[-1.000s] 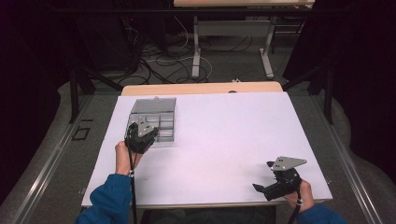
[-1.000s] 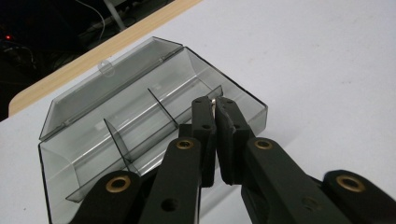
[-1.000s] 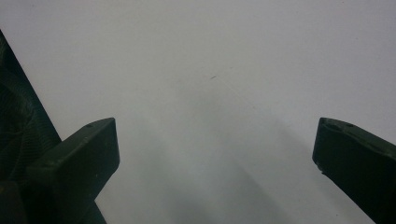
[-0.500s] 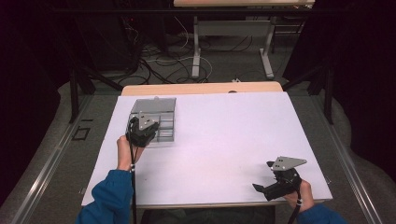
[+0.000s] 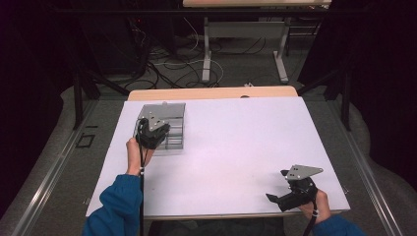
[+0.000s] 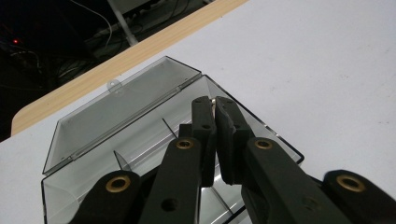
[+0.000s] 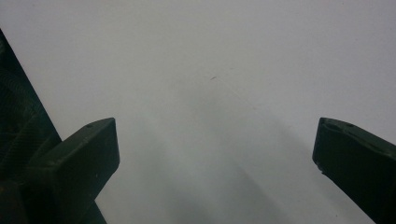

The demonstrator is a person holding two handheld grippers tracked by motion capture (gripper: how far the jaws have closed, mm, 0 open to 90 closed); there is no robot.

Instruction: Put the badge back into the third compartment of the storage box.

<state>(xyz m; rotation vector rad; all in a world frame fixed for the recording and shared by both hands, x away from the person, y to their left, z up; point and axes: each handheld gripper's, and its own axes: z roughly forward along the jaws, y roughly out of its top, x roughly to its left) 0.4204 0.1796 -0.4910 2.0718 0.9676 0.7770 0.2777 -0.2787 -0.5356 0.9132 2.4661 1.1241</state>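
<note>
The right gripper (image 7: 215, 154) has its two black jaws spread wide, one at each lower corner. Between and beyond them lies bare white table (image 7: 219, 60). Left of the left jaw, a dark strip runs off the table edge.

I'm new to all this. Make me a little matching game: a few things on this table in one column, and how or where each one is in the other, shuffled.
Things:
1. left gripper
2. right gripper
3. clear plastic box
4. box lid

States:
a. jaws wide apart over bare white table
b. divided into compartments
c. jaws closed, over the box
d. folded back, open

Pairs: 1-c, 2-a, 3-b, 4-d
</note>
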